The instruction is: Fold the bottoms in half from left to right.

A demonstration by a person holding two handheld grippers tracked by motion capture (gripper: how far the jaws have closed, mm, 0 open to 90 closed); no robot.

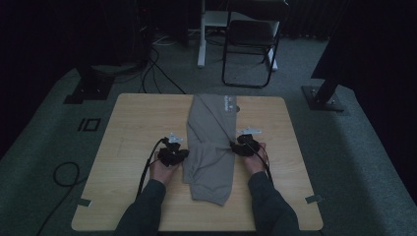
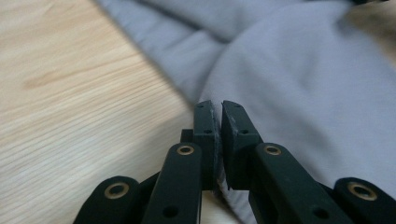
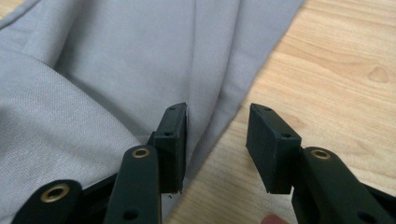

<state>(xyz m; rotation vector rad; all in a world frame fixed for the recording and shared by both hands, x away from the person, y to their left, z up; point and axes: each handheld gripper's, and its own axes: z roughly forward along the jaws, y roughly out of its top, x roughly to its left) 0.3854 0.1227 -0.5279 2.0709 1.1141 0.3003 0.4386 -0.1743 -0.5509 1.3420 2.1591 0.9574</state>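
- Your left hand-held gripper [image 2: 218, 109], clenched empty, sits at the grey garment's [image 1: 210, 147] left edge; bare desk [image 1: 133, 128] beyond.
- Your right hand-held gripper [image 3: 217, 128] is released, straddling its right hem.

Light wooden table [image 1: 133, 132], rounded corners, centre of frame. Grey folded garment [image 1: 211, 147] lies flat at table's middle, running from far edge toward near edge. Tape tabs [image 1: 313, 199] at near corners.

Garment [image 2: 299, 70] cut off by top, right edges in left gripper view; far wood blurred.
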